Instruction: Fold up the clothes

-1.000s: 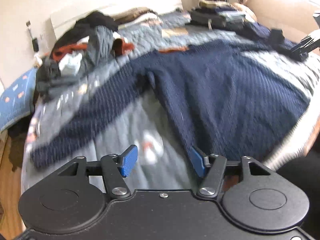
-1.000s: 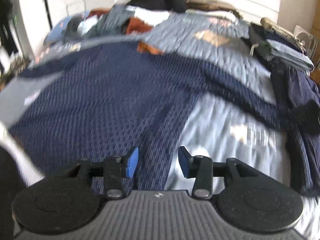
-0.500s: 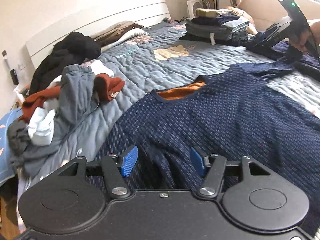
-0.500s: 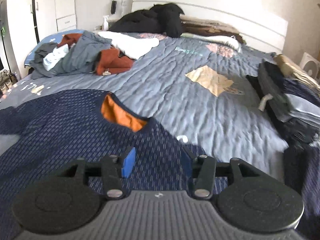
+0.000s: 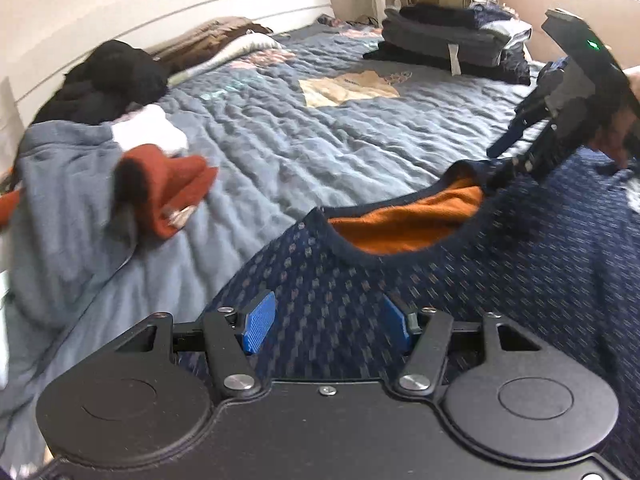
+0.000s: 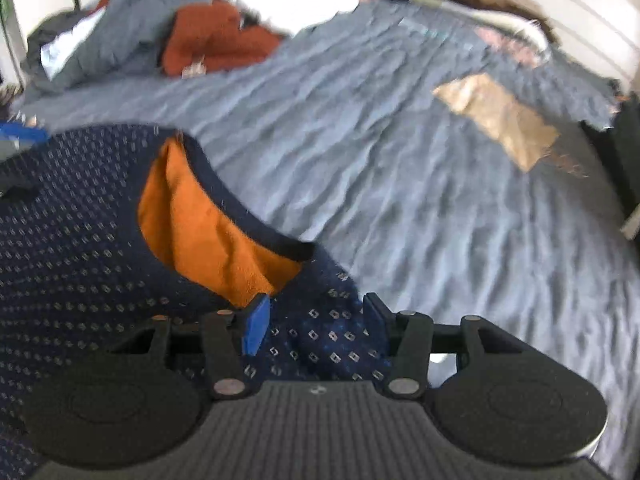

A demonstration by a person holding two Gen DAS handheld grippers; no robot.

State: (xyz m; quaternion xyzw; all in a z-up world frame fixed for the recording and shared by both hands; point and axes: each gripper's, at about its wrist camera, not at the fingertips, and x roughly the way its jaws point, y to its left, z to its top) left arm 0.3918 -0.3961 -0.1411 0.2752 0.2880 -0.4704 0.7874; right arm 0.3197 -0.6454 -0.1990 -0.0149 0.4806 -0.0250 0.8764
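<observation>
A navy patterned sweater (image 5: 500, 280) with an orange inner lining (image 5: 408, 224) lies spread on the blue quilted bed (image 5: 320, 140), collar toward the headboard. My left gripper (image 5: 328, 320) hovers open just over the sweater's shoulder on the left of the collar, nothing pinched. In the right wrist view the sweater (image 6: 72, 248) fills the lower left. My right gripper (image 6: 316, 324) stands open over the other shoulder, beside the orange lining (image 6: 200, 232), with fabric lying between its pads. The right gripper (image 5: 498, 168) also shows at the right in the left wrist view, tips down at the collar's far end.
A heap of unfolded clothes (image 5: 80, 184), grey, rust and white, lies at the left, with a black garment (image 5: 116, 76) by the headboard. A stack of folded clothes (image 5: 452, 44) sits at the far right of the bed. The same heap (image 6: 160, 32) shows at top left.
Both grippers have travelled up the sweater from its body to the shoulders at the collar and come lower to the fabric. The right jaws stand slightly wider than a second ago.
</observation>
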